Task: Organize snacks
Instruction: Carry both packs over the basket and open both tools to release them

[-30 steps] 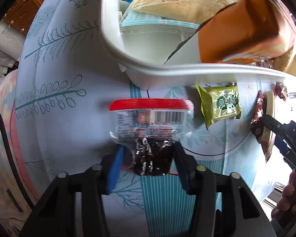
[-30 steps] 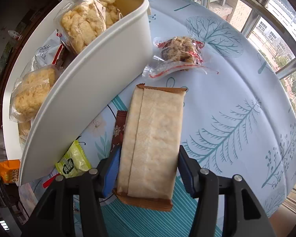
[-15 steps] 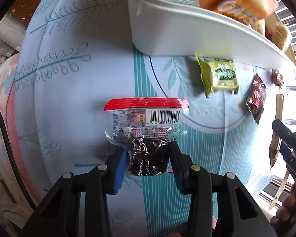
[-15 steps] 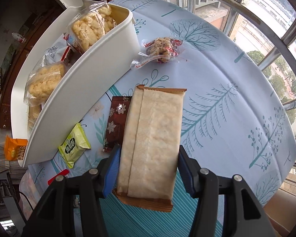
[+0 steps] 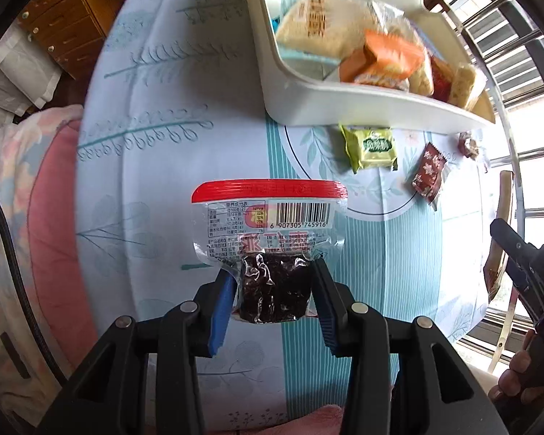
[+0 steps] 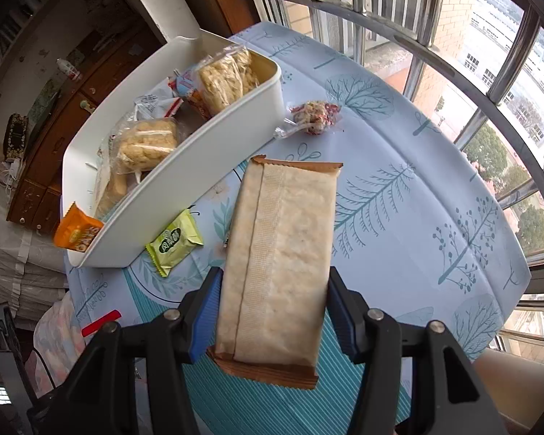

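Here both jaws pinch packets; green packet lies just beside white bin.

The bin stood on the desk with several snack packs inside it. Just beside the bin's long wall lay a small pillow pack and, near its far corner, a twisted candy bag. Another small sachet lay near the bin, beside the pillow pack.

Barcode 6 907305 745916 on clear pouch; orange packet perhaps "OATS".
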Demonstrator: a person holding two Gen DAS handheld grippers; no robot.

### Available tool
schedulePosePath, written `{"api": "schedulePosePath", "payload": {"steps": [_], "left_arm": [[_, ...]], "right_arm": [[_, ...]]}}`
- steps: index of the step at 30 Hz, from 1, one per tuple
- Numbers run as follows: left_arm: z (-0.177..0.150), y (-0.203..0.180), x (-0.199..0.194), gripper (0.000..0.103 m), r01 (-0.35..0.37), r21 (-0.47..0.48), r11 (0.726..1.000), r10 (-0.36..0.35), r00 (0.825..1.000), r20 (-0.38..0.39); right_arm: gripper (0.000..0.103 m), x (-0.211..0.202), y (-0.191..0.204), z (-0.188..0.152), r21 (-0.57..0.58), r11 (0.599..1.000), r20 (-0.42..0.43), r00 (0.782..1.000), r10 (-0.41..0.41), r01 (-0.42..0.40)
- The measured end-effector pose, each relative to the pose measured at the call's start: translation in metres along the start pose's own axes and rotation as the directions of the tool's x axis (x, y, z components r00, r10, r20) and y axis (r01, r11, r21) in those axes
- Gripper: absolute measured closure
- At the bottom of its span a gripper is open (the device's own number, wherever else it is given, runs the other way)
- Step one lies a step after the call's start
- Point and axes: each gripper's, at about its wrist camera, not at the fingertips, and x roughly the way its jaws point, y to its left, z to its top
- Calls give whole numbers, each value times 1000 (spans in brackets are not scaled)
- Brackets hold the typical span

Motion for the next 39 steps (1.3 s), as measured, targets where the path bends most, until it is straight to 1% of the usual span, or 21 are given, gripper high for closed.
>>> {"api": "schedulePosePath", "payload": {"steps": [2, 3, 5, 10, 13, 16, 18, 24, 30, 33, 35, 39], "left_arm": [[1, -4, -16, 63, -3, 10, 1000, 3, 1000, 23], [7, -11, -25, 63, -5, 14, 1000, 5, 1000, 30], [19, -5, -34, 63, -1, 21, 1000, 1, 999, 43], [23, -3, -62, 63, 4, 45, 999, -8, 997, 81], [27, -5, -79, 63, 24, 58, 998, -30, 994, 103], [36, -10, -96, 63, 23, 91, 996, -35, 990, 138], [41, -14, -108, 63, 19, 113, 993, -38, 986, 160], [66, -24, -140, 63, 30, 141, 990, -62, 972, 228], [93, -34, -162, 63, 27, 143, 989, -67, 956, 286], [103, -40, -165, 63, 32, 145, 989, -76, 946, 315], [111, -42, -163, 63, 53, 137, 989, -95, 941, 325], [124, -45, -158, 63, 90, 120, 989, -128, 924, 361]], "right_arm": [[47, -9, 5, -1, -18, 1000, 25, 1000, 15, -15], [47, -13, 7, -1, -27, 999, 36, 999, 19, -18], [47, -20, 12, 0, -44, 999, 59, 998, 27, -25], [47, -35, 26, 1, -106, 994, 111, 993, 49, -37], [47, -45, 34, 2, -145, 988, 139, 988, 66, -45], [47, -54, 42, 2, -185, 982, 167, 983, 76, -45], [47, -57, 43, 2, -190, 980, 171, 981, 93, -59], [47, -66, 51, 8, -209, 975, 191, 974, 120, -79], [47, -68, 57, 29, -221, 970, 212, 966, 147, -100], [47, -70, 63, 41, -238, 966, 230, 961, 154, -98], [47, -70, 66, 50, -251, 963, 241, 957, 161, -99], [47, -69, 75, 67, -302, 950, 270, 948, 167, -82]]}}
